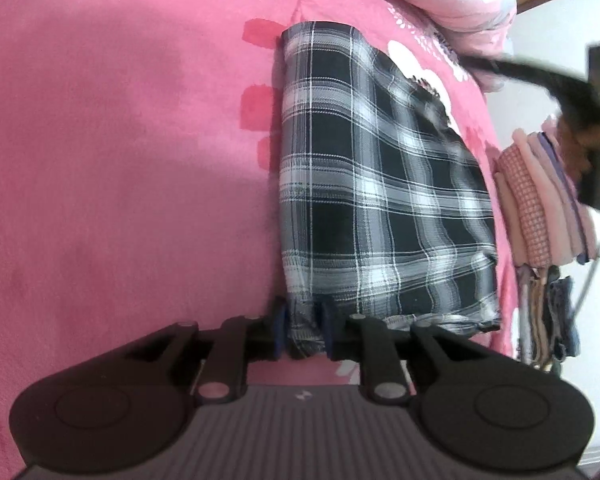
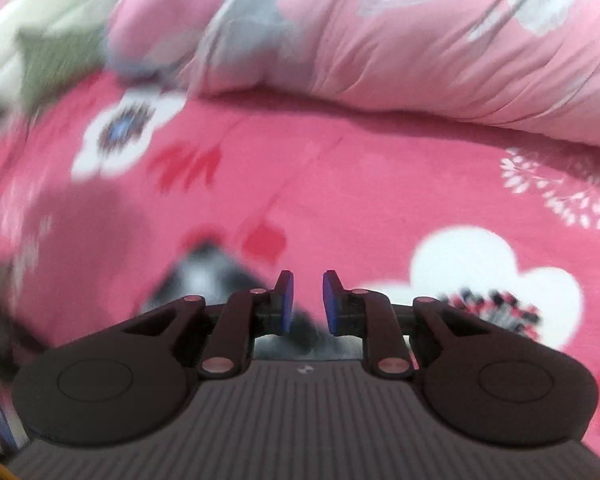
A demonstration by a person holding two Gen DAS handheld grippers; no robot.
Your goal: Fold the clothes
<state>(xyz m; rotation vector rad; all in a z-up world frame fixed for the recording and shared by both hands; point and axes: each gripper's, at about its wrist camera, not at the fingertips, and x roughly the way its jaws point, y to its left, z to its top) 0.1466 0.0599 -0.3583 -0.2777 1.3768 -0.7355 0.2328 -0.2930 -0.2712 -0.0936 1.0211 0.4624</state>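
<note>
A black-and-white plaid garment (image 1: 376,184) lies folded into a long strip on the pink bedsheet (image 1: 120,160). My left gripper (image 1: 304,332) is shut on its near corner, with plaid cloth bunched between the blue pads. In the left wrist view the right gripper (image 1: 572,92) shows as a dark blur at the far right, above the cloth's right edge. In the blurred right wrist view my right gripper (image 2: 308,302) stands open with nothing between its fingers. A corner of the plaid garment (image 2: 208,272) lies just below and left of its fingertips.
A rolled pink quilt (image 2: 400,40) lies along the far side of the bed. A stack of folded pink and checked clothes (image 1: 548,196) sits off the bed's right edge, with more clothes hanging below it. Pale green bedding (image 2: 48,52) is at the far left.
</note>
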